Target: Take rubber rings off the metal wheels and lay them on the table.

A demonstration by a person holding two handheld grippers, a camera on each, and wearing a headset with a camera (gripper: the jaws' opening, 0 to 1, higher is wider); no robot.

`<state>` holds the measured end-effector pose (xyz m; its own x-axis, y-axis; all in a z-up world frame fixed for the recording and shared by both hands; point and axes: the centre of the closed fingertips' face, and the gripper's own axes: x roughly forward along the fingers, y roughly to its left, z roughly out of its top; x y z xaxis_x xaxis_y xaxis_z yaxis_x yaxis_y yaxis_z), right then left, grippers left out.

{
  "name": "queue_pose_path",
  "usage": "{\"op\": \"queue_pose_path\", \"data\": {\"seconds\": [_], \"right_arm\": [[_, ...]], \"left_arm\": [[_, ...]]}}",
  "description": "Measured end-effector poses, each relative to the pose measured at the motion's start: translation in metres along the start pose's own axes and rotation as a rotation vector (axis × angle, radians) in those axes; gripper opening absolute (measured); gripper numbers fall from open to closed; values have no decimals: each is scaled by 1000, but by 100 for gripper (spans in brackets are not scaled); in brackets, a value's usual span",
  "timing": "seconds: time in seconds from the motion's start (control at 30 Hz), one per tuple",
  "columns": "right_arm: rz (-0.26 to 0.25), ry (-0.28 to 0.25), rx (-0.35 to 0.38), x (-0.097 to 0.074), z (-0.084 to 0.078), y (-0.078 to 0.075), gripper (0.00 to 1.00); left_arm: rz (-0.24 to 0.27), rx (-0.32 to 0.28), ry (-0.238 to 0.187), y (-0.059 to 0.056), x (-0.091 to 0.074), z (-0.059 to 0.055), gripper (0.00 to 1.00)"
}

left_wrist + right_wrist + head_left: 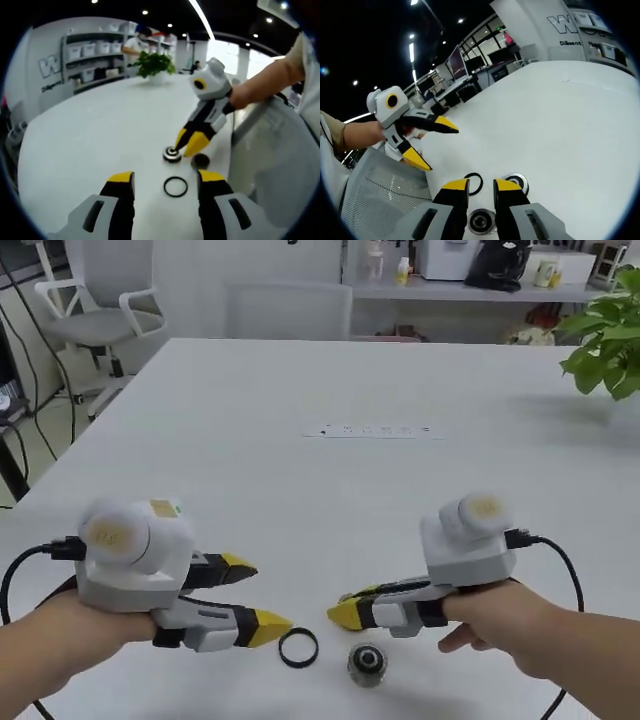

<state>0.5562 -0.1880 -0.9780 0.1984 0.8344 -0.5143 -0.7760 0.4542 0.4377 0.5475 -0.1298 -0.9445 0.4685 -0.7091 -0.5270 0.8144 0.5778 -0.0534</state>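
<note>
A loose black rubber ring (298, 647) lies flat on the white table (330, 490) near the front edge. A metal wheel (367, 663) with a dark rim stands just right of it, under my right gripper (340, 610). In the left gripper view, a second wheel (172, 154) sits at the right gripper's (186, 145) tips. My left gripper (258, 595) is wide open and empty, and the ring (175, 186) lies just ahead between its jaws. The right gripper (481, 186) has its jaws narrowly apart, holding nothing, with the ring (473, 182) and one wheel (516, 180) just ahead. The other wheel (481, 220) is below it.
A flush socket strip (368, 430) lies in the table's middle. A potted plant (605, 335) stands at the far right edge. Office chairs (95, 310) are beyond the far left corner, and a shelf with bottles (470, 285) is behind.
</note>
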Motion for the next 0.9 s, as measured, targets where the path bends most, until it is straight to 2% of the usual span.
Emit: {"op": "queue_pose_path", "data": {"seconds": [0.03,0.23,0.4,0.67,0.9], "right_arm": [[-7,-3,-4,-3,0,-3,17],[-38,-14,-30,-16,1,-17,19],[-79,-4,-55,-26,-3,-33,21],[-101,29,-102,-28,-14,-45,21],[-88,53,-150,-24,-20,-47,22]], "left_arm": [[-3,2,0,3,3,1,51],[-23,9,8,0,16,7,51],[-31,7,21,2,26,6,50],[-50,13,48,3,40,3,50],[-69,13,62,0,51,3,49]]}}
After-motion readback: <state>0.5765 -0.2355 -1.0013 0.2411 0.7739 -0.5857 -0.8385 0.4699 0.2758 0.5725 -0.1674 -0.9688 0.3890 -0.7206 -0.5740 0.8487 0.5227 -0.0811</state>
